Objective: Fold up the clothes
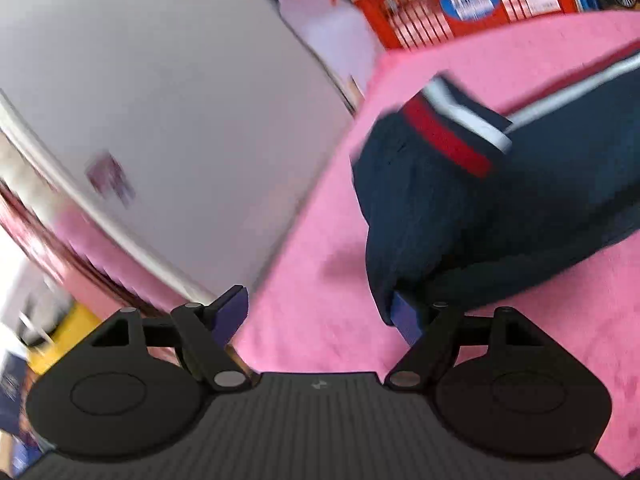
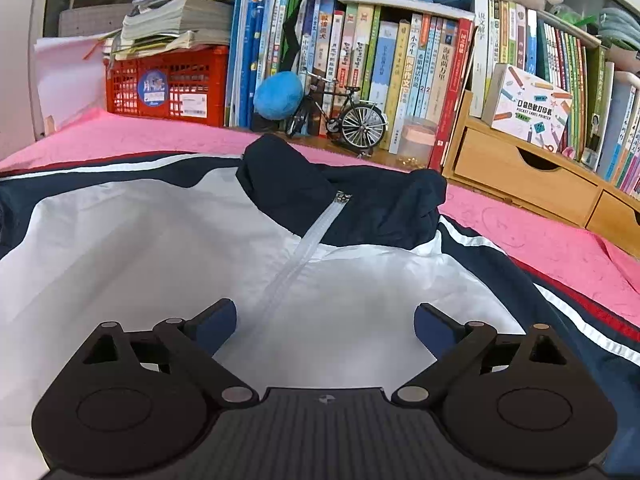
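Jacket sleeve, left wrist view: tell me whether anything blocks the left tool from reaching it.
Nothing visible does. The left tool is open over bare pink cloth, and the navy jacket sleeve lies right beside its right-hand finger, partly overlapping it in the picture.

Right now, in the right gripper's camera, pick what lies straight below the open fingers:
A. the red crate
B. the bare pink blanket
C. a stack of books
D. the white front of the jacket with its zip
D: the right gripper hangs open over the jacket's white front, with the zip running up between the fingers to the dark collar; the pink blanket shows only around the jacket.
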{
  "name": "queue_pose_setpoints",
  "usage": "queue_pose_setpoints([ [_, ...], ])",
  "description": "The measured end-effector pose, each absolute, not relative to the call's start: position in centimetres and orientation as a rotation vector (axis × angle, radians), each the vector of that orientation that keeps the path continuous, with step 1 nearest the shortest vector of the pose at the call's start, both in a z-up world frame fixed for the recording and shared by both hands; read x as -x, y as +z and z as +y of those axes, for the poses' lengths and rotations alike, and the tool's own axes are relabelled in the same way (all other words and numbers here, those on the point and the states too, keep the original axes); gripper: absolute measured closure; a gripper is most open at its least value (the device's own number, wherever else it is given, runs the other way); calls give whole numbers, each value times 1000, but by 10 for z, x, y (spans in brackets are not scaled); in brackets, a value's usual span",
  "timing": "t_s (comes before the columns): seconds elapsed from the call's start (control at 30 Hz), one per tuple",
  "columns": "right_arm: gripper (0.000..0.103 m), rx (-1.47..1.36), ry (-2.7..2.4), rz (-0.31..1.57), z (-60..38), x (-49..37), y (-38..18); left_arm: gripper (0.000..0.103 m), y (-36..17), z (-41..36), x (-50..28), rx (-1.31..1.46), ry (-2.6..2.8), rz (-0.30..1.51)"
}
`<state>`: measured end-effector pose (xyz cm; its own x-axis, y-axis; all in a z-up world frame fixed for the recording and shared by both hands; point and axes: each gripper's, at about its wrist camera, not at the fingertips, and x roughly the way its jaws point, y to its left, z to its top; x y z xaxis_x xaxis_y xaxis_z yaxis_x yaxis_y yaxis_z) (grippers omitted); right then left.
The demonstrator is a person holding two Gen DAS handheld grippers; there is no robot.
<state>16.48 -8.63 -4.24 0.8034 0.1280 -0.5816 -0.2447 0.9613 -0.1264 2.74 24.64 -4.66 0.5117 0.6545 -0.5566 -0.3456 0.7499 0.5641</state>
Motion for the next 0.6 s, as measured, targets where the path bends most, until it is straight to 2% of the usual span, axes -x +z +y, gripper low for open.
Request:
queue_pose_setpoints([
  [0.13,5,204,197,605,-86,-164,-43,27,-41,239,-21,-388,632,803],
  [0.27,5,205,196,607,-87,-165,-42,26,-13,224,1,-408,584,723],
  [0.43,4,199,199,612,-90,-166,-42,20,30,226,3,-119,342,688],
  [0.5,3,198,199,613,-90,-166,-42,19,30,227,-13,-79,293,679],
  [0.6,2,196,197,615,-90,-166,-42,19,6,219,-48,-201,336,709],
])
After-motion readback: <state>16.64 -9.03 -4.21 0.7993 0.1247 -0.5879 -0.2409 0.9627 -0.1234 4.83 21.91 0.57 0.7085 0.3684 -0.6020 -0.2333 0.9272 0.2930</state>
